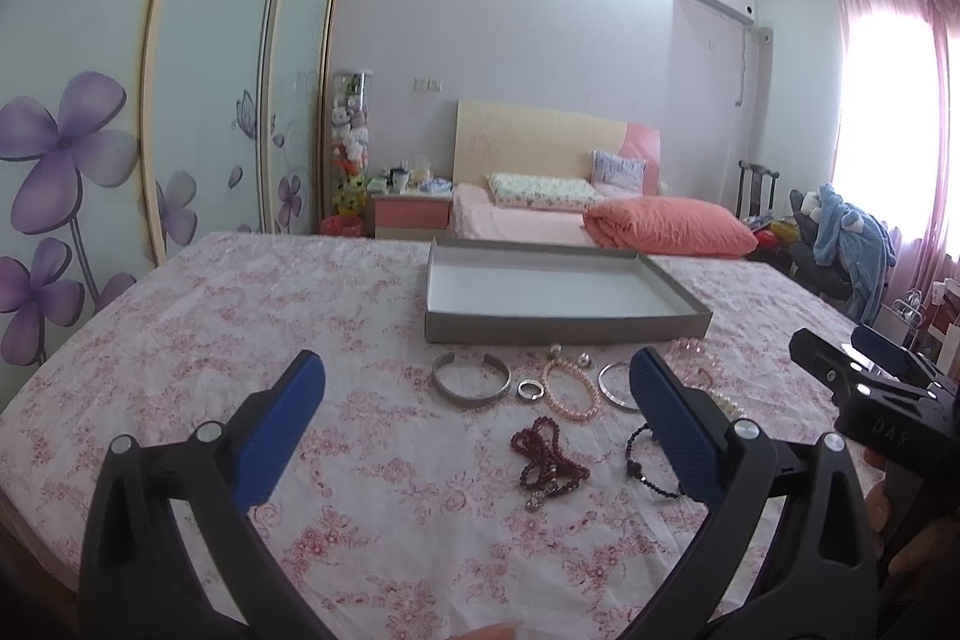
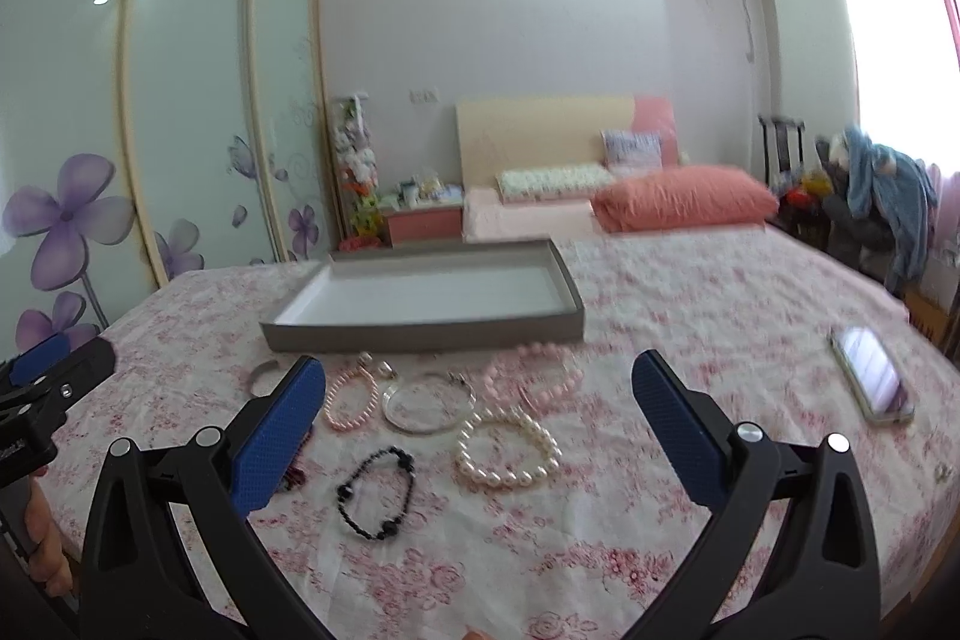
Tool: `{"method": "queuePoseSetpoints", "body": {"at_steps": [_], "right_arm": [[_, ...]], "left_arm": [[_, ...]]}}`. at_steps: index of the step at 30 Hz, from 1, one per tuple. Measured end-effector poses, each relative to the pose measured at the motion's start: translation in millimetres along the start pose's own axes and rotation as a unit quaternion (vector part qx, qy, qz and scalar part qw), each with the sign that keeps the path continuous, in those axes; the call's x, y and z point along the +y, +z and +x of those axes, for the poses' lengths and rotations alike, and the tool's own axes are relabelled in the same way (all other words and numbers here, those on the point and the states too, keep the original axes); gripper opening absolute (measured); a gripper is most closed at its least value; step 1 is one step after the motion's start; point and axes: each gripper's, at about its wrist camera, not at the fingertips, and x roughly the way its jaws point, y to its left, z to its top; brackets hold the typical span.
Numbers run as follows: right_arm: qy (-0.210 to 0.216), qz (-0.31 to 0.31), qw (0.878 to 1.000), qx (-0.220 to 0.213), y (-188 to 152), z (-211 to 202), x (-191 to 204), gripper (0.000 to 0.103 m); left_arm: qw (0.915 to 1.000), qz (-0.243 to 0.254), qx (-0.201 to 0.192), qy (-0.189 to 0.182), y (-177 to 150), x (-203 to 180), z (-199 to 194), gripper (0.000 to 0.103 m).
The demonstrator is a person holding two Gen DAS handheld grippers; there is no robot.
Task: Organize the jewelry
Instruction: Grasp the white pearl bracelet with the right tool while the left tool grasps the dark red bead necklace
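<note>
A bench draped in a white cloth with pink flower print (image 1: 180, 340) carries the jewelry, spread in a loose cluster just near of a shallow grey cardboard tray with a white inside (image 1: 558, 289), which sits toward the far middle of the cloth. The left gripper (image 1: 477, 394) hovers above the near side of the cluster, its blue-padded jaws spread wide apart and holding nothing. From left to right in the left wrist view lie a wide open silver cuff bangle (image 1: 471, 381), a small silver ring (image 1: 531, 390), a dark red beaded bracelet (image 1: 549, 457) nearer the camera, a pale pink pearl bracelet (image 1: 573, 391), a thin silver bangle (image 1: 618, 385) partly hidden behind the right jaw, and a black beaded bracelet (image 1: 651, 466) just beside that jaw. In the right wrist view, which is somewhat blurred, a large white pearl bracelet (image 2: 507, 451) lies right of the black beads, with a chunky pink bead bracelet (image 2: 534, 376) beyond it, close to the tray's near wall. The right gripper (image 2: 477, 394) hangs over this part of the cluster, jaws likewise wide apart and empty. Well to the right, apart from the jewelry, a smartphone with a lit screen (image 2: 873, 382) rests on the cloth.
</note>
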Motion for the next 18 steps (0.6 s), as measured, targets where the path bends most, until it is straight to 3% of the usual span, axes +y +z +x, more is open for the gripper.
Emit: {"method": "queuePoseSetpoints", "body": {"at_steps": [4,7,9,12,18], "right_arm": [[-0.014,0.016,0.997,0.068,-1,26,-13,0.1],[-0.024,0.008,0.992,0.122,-7,47,-19,0.085],[-0.024,0.008,0.988,0.154,-11,59,-22,0.069],[-0.02,0.02,0.98,0.197,-16,78,-31,0.056],[-0.023,0.007,0.97,0.243,-21,103,-34,0.048]], "left_arm": [[0.9989,-0.004,0.046,0.0,-4,4,19,0.099],[0.9963,-0.005,0.086,0.0,-8,6,35,0.099],[0.9945,-0.002,0.105,-0.001,-12,7,43,0.099],[0.9917,0.002,0.129,-0.004,-16,9,57,0.099],[0.9829,0.005,0.183,-0.019,-18,7,85,0.099]]}}
